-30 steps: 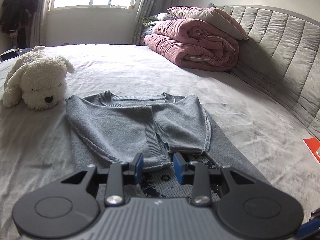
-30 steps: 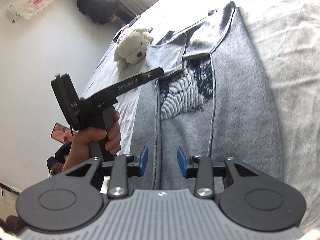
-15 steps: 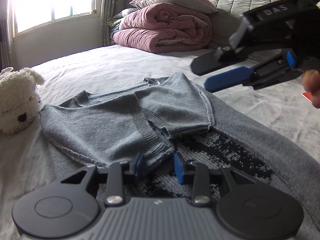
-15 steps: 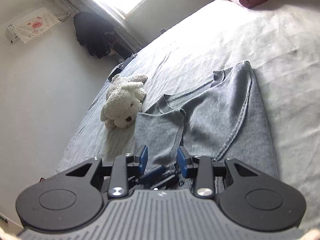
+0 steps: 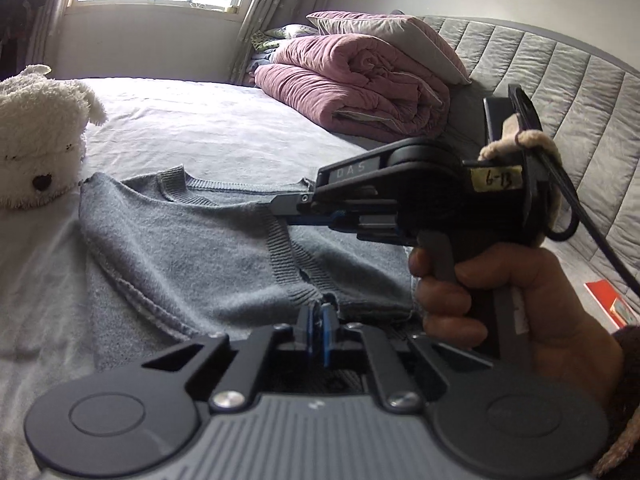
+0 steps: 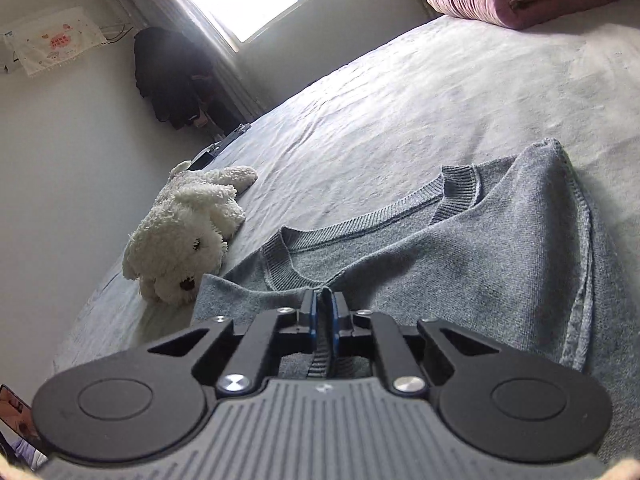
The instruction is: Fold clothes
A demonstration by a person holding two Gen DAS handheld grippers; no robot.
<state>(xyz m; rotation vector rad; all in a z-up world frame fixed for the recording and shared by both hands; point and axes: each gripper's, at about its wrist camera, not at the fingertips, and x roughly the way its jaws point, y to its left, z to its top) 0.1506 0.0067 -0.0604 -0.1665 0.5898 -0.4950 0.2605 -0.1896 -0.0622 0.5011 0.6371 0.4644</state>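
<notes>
- Sweater [image 5: 188, 248]: grey knit, lying flat on the bed [image 5: 208, 120] with its sleeves already laid inward over the chest, so the body is a narrow strip ready for a crosswise fold, by my reading.
- Left tool [image 5: 319, 326] is clenched on the ribbed cuff end of the folded sleeve, low and close to the camera; the knit edge bunches up right at the blue pads.
- Right tool [image 6: 324, 318] is likewise clamped on a ridge of ribbed knit, with the neckline [image 6: 360, 232] just beyond its tips. Seen from the left wrist, it reaches across above the sweater, the person's right hand [image 5: 516, 300] wrapped round its grip.
- Both grips sit along the same ribbed band, near one another. This likely lets the sleeve be lifted or straightened evenly instead of dragging one corner.
- Plush dog [image 6: 188, 240] rests beside the sweater's shoulder, close enough that a wide sweep could brush it.
</notes>
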